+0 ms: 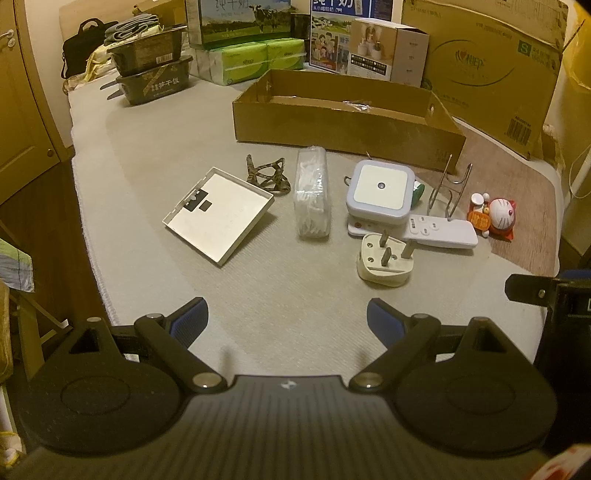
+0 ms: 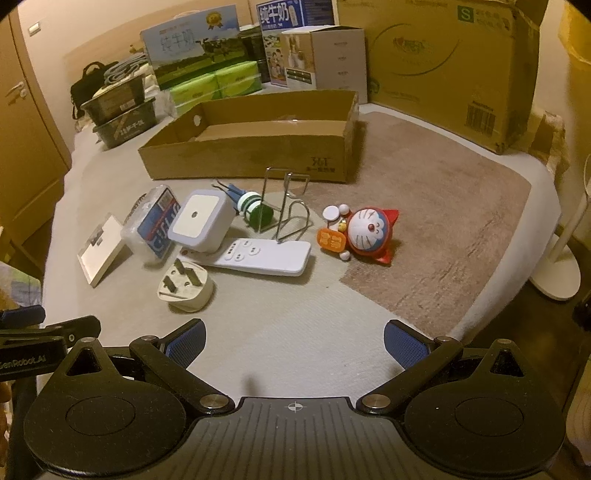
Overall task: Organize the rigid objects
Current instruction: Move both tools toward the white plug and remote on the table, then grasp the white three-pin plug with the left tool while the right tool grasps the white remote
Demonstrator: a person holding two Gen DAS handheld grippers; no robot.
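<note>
Small objects lie on a grey cloth in front of a shallow open cardboard box [image 1: 343, 125] [image 2: 243, 155]: a flat white lid [image 1: 218, 214] [image 2: 101, 254], a clear packet of cotton swabs [image 1: 311, 192] [image 2: 153, 225], a square white night light [image 1: 380, 192] [image 2: 199, 221], a white plug adapter [image 1: 386, 262] [image 2: 186, 288], a white remote [image 1: 439, 230] [image 2: 258, 258], a wire stand [image 1: 448, 192] [image 2: 286, 206] and a cat figurine [image 1: 496, 218] [image 2: 364, 232]. My left gripper [image 1: 287, 323] hangs open before them, empty. My right gripper [image 2: 294, 341] is open and empty too.
A patterned hair band [image 1: 267, 175] lies behind the lid. Milk cartons [image 1: 243, 20], green tissue packs [image 1: 255, 61], black food trays [image 1: 155, 70] and a big carton [image 1: 487, 62] line the back. A white fan base [image 2: 559, 266] stands on the floor at right.
</note>
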